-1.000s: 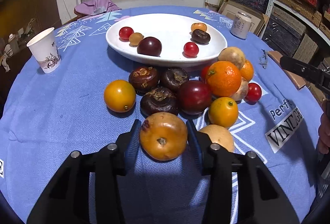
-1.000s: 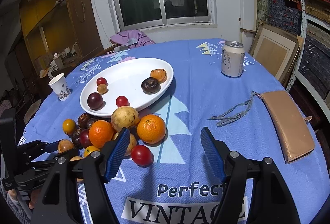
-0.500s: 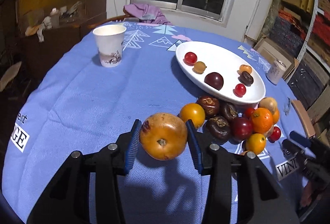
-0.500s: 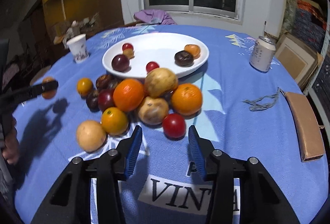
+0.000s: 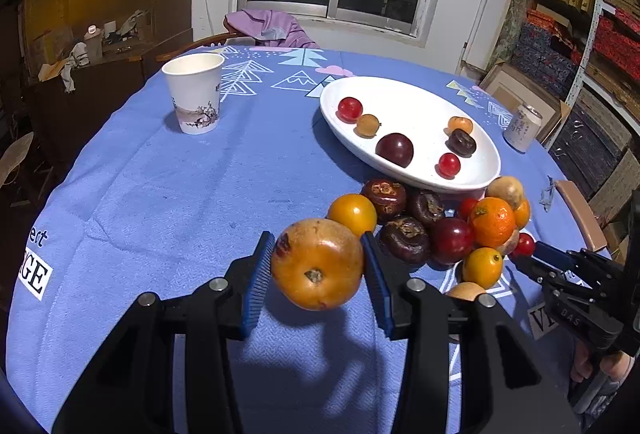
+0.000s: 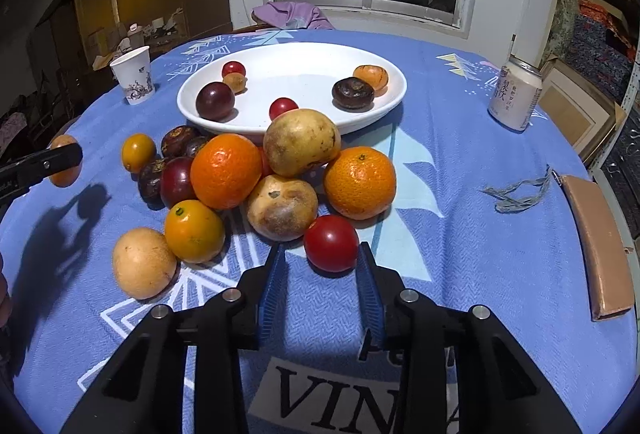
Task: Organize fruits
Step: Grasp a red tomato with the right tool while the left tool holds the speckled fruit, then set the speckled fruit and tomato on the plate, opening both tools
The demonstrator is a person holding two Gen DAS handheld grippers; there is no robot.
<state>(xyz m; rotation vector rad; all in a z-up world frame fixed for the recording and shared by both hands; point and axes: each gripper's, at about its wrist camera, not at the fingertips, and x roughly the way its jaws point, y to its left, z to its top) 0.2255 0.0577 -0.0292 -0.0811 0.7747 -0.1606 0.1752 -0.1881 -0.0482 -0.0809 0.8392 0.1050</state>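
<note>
Left claw [image 5: 318,264] pinching a mottled orange-brown fruit [image 5: 317,263] between both blue pads, holding it clear above the blue-clothed worktop [image 5: 168,202], shadow falling on the cloth beneath. Lying just beyond: a heap of loose fruits [image 5: 432,230], touching the near rim of the white dish [image 5: 486,150], itself carrying six small fruits. Standing far left, a paper cup [image 5: 195,96]; far right, a drinks can [image 5: 522,127]. Entering from the right edge, the right claw [image 5: 532,258].

Right claw [image 6: 322,266] closing around a red tomato [image 6: 331,243] resting on the cloth at the heap's near edge; right pad touching its side, left pad standing a little apart. Sitting just behind it, a blotchy tan fruit [image 6: 282,207] and an orange [image 6: 359,183]. Lying at the far right, a tan pouch [image 6: 602,246].
</note>
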